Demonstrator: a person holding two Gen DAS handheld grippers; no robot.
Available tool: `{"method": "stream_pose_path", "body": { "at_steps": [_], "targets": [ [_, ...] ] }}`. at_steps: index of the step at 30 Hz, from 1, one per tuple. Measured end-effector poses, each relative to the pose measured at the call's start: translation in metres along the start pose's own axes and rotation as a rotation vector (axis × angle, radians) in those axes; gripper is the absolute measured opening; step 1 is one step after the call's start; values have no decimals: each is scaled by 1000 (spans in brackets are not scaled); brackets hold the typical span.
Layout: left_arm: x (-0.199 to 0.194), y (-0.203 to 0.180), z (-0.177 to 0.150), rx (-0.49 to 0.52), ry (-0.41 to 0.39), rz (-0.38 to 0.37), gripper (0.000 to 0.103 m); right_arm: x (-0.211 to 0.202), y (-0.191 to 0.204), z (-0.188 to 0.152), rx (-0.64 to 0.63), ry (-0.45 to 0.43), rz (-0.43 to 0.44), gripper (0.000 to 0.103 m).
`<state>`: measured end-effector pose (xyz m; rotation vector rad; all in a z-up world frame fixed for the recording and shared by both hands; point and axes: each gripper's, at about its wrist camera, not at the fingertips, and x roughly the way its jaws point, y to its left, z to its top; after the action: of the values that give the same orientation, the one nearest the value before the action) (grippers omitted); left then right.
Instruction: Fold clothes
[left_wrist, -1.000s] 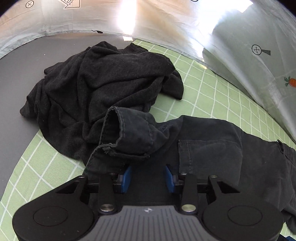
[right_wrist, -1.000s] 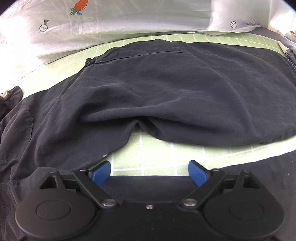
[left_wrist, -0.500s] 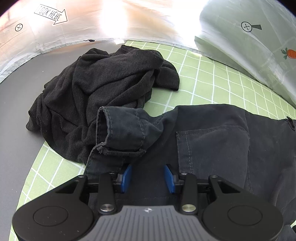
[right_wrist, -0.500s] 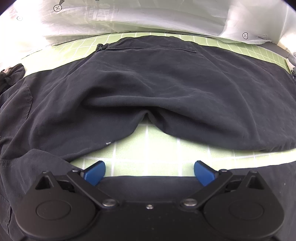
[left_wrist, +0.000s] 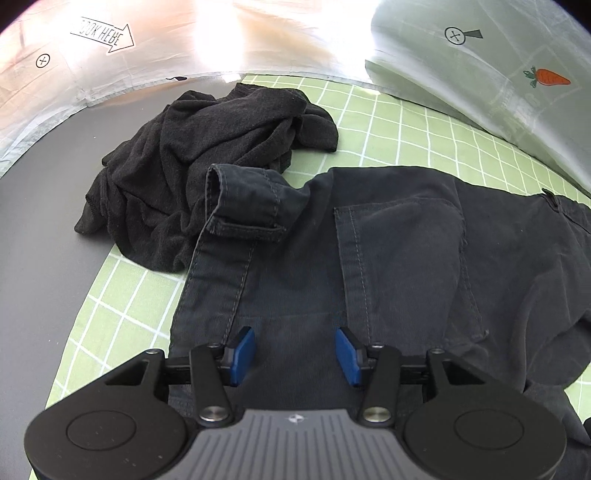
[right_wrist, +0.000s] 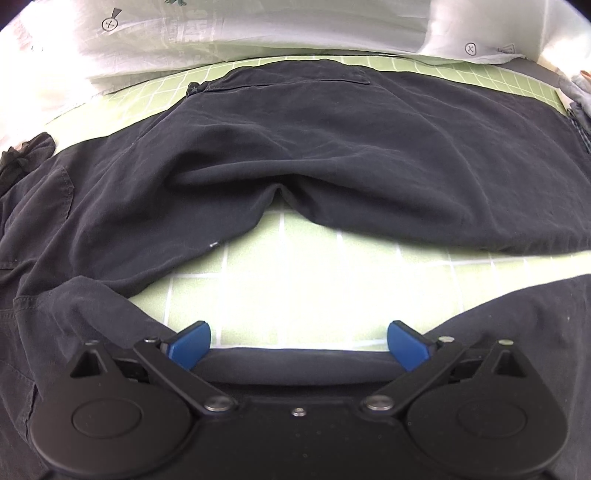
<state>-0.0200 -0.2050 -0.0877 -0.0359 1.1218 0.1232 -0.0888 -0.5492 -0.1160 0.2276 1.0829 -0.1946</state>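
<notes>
Trousers (left_wrist: 399, 266): dark, spread on green checked mat (left_wrist: 406, 140); black garment (left_wrist: 207, 158) heaped at waistband corner.
Left gripper (left_wrist: 295, 356): jaws just opening, pads clear of waistband cloth.
Right gripper (right_wrist: 297, 345): wide, over trouser edge, nothing gripped.

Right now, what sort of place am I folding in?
Probably a staged clothes-folding station, not a lived-in room: dark trousers spread on a green gridded mat, a crumpled black garment waiting beside them, and a pale backdrop sheet printed with marker symbols and a carrot.
</notes>
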Motion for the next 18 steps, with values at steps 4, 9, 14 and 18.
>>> {"method": "stream_pose_path", "body": {
  "at_steps": [4,9,14,18],
  "targets": [
    [-21,3,-19,-16,-21,-5,50,-21,-9,-10,8,-61,-6,103],
    [-43,6,-45,-30,-35,-5,51,-42,-29,-28,60,-99,-24,103],
    [-56,6,-77,-37,-3,-5,52,-50,-63,-53,157,-73,-29,103],
    [-61,4,-103,-50,34,-32,52,-59,-91,-76,249,-73,2,103]
  ]
}}
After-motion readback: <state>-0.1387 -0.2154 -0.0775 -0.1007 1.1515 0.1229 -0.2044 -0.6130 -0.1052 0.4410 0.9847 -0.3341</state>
